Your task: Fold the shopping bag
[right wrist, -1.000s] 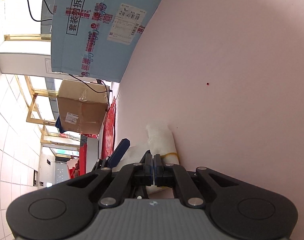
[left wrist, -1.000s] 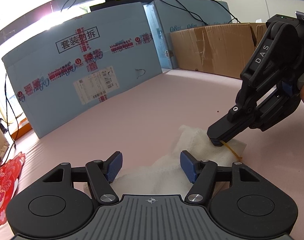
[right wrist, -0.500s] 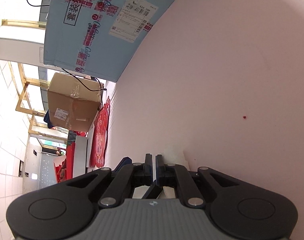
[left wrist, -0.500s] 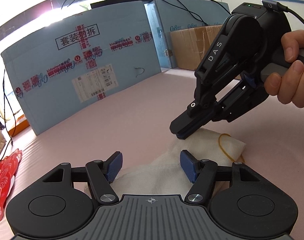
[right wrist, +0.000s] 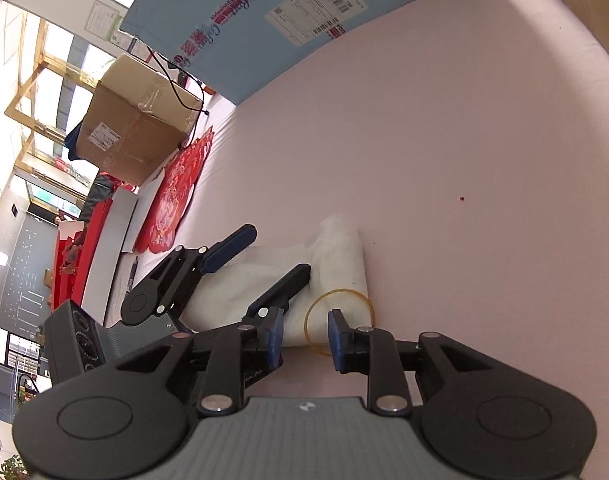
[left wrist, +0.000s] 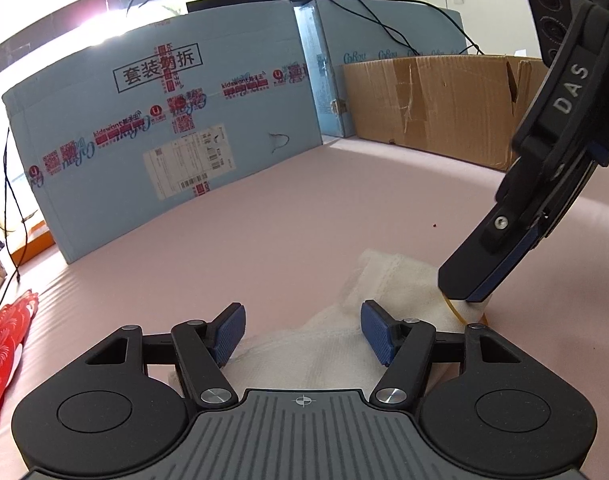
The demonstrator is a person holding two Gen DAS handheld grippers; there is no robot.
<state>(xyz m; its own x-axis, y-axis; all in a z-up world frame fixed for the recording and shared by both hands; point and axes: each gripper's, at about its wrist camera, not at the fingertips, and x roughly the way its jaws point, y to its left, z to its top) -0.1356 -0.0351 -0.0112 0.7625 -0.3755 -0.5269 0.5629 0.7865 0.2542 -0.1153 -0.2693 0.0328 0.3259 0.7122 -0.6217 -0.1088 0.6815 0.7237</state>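
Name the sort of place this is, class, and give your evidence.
Probably a storeroom or workshop corner set up for recording, not a home: a pink-covered table walled by a taped blue shipping carton and a brown cardboard box, with cables trailing behind.

Crinkled white cloth bag (left wrist: 336, 344), matt pink tabletop (left wrist: 304, 220)

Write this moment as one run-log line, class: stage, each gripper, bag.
stage: securing folded bag | left gripper: open, straddling bag | right gripper: opening, empty, over rubber band | bag: folded, on pink table
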